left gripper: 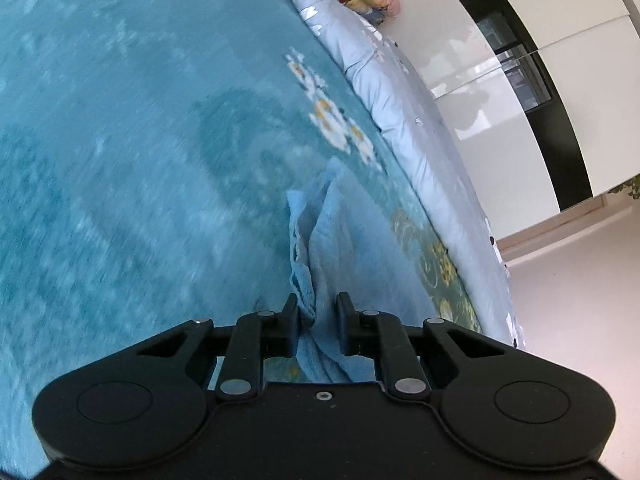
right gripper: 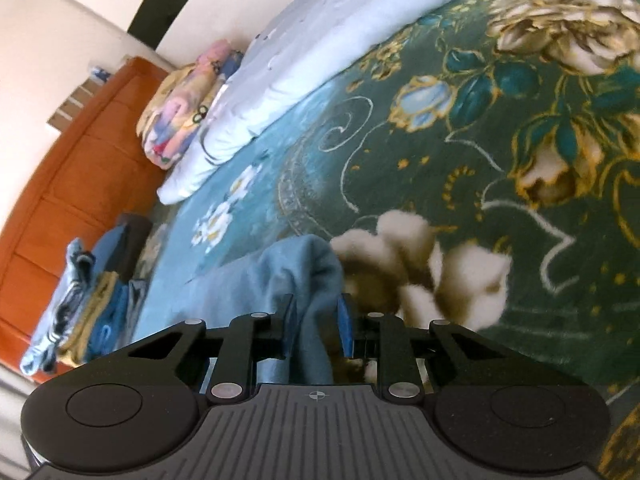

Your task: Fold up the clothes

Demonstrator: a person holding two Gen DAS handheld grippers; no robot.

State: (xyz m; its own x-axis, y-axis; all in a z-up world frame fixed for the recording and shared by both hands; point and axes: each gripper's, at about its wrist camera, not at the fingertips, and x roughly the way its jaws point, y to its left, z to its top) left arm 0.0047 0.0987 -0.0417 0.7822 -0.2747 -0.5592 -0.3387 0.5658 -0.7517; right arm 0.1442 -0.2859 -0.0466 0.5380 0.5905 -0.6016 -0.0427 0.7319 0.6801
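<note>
L gripper (left gripper: 317, 312) is clamped narrow on a bunched fold of the light blue garment (left gripper: 336, 236), which trails fwd over the teal floral blanket (left gripper: 140, 140) on the bed. R gripper (right gripper: 316, 316) likewise pinches blue cloth (right gripper: 296, 272) btwn its pads. Folded clothes pile (right gripper: 84, 304) sits far left by the wooden headboard (right gripper: 72, 168), near a pale duvet (right gripper: 280, 76).

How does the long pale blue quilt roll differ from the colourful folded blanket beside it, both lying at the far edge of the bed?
The pale blue quilt roll is nearly plain, with only small marks; the colourful folded blanket has a busy print of pink, yellow and blue. The quilt roll is long and runs along the bed's edge; the blanket is a short, thick bundle. The blanket lies at the roll's end, nearer the wooden headboard. Both rest on the floral bedspread.
</note>
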